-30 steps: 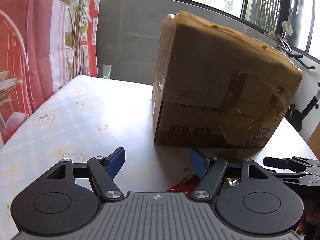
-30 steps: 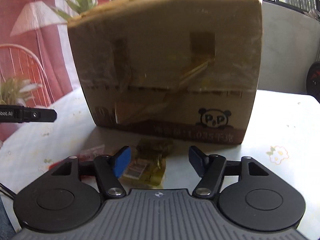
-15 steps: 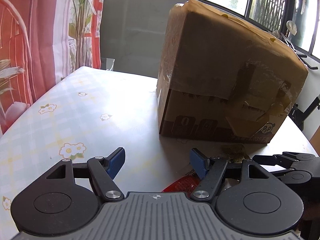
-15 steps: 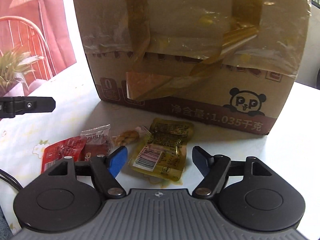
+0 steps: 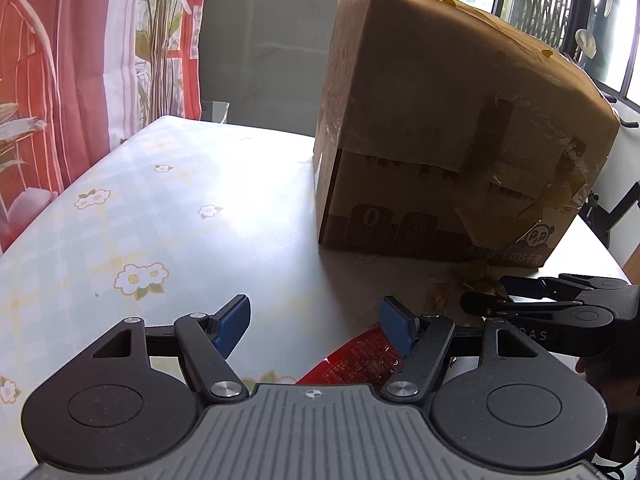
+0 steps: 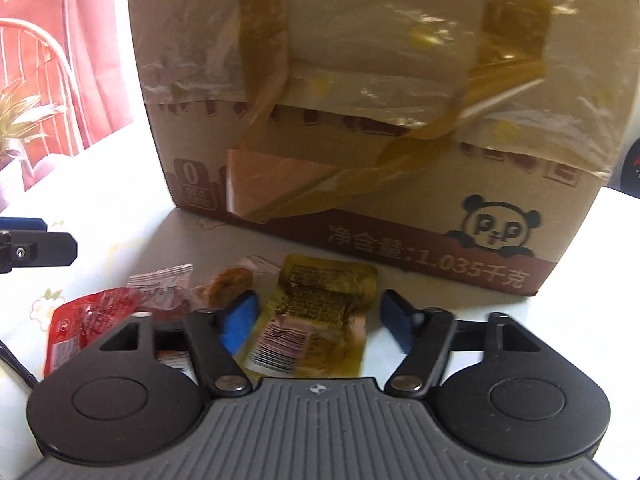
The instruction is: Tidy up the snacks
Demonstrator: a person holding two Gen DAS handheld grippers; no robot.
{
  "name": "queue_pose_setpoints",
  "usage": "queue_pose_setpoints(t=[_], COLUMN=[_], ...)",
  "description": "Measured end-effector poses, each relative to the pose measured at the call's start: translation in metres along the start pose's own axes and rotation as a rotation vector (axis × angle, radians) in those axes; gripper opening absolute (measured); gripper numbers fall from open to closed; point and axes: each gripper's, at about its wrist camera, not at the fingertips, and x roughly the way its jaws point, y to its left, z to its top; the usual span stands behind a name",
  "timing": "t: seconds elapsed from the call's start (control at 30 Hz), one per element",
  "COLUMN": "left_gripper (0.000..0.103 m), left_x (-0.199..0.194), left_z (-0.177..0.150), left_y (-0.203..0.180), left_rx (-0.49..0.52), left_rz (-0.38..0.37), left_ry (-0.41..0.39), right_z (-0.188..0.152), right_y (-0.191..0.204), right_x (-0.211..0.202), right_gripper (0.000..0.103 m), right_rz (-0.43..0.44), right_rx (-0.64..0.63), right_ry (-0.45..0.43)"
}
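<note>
Surface (image 5: pixel 168 216): pale checked covering with small flower prints, bright glare at centre frame. Red and white curtain (image 5: pixel 80 60) with a plant print, upper left. Grey wall panel (image 5: pixel 264 52) behind, top centre. Dark-framed windows (image 5: pixel 560 8) along the upper right admit daylight.

The right gripper (image 6: pixel 316 320) now sits lower and nearer the yellow snack packet (image 6: pixel 316 320), which lies between its jaws; these have just been closing, pads not visibly pressing. Red packets (image 6: pixel 84 320) emerge at 9 o'clock. The cardboard box (image 6: pixel 360 120) looms larger.
</note>
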Motion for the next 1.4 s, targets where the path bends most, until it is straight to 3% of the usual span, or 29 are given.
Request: queue_pose_setpoints(t=[0.3,0.43,1.17,1.4], left_gripper=[0.073,0.073,0.074,0.074], left_x=[0.000,0.001,0.005,0.008], left_z=[0.000,-0.002,-0.026,-0.024], left_y=[-0.002,-0.005,-0.020,-0.025], left_rx=[-0.001,0.008,0.092,0.107], left_rz=[0.010,0.018,-0.018,-0.014], left_ry=[0.005,0.015,0.148,0.123], right_z=[-0.021,-0.031,-0.031,-0.031], right_y=[-0.015,-0.026,-0.028,-0.028], right_x=[-0.030,-0.039,-0.040,-0.039], right_gripper=[0.054,0.054,0.054,0.054], right_rz=[0.027,0.035,0.067,0.067], right_rx=[0.012,0.077,0.075,0.075], right_ry=[-0.030,-0.059,-0.068,-0.067])
